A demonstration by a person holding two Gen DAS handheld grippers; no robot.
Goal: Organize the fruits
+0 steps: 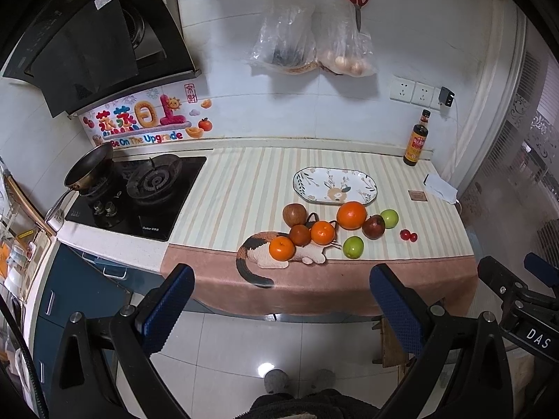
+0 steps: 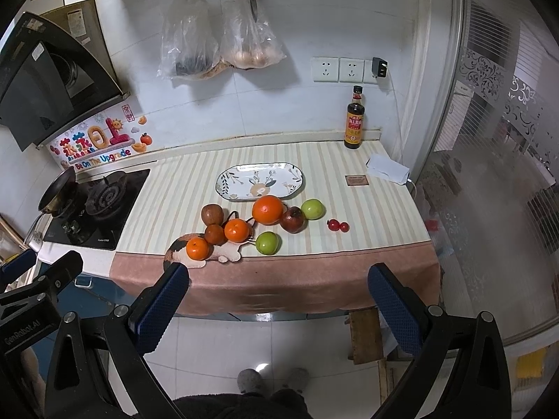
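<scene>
Orange, green and dark red fruit lies loose on the striped cloth of the worktop [image 1: 244,181], none of it yet on the oval patterned plate [image 1: 334,185] just behind the cluster. Large orange [image 1: 351,215] sits nearest the plate rim; three smaller oranges, one at [image 1: 281,248], two green fruits, one at [image 1: 353,247], a brownish apple [image 1: 294,214], a dark red apple [image 1: 373,227] and a pair of small red cherry-like fruits [image 1: 408,235] are spread in front and to the right.

Left gripper [image 1: 279,300] and right gripper [image 2: 277,296] both hang off the front edge of the worktop, well apart from the fruit, jaws spread wide and holding nothing.

Judgement: the step in hand is the first approach. Best taken on an outlying piece, such as the near green fruit, closing across its widest part. Several pieces touch one another, so a careless entry could set round fruit rolling toward the edge.

Surroundings: gas hob [image 1: 150,188] with a pan [image 1: 89,171] to the left, sauce bottle [image 1: 416,141] and a white folded item [image 1: 441,186] at the back right. A cat-shaped mat [image 1: 258,248] lies under the nearest oranges. Nothing blocks the plate.
</scene>
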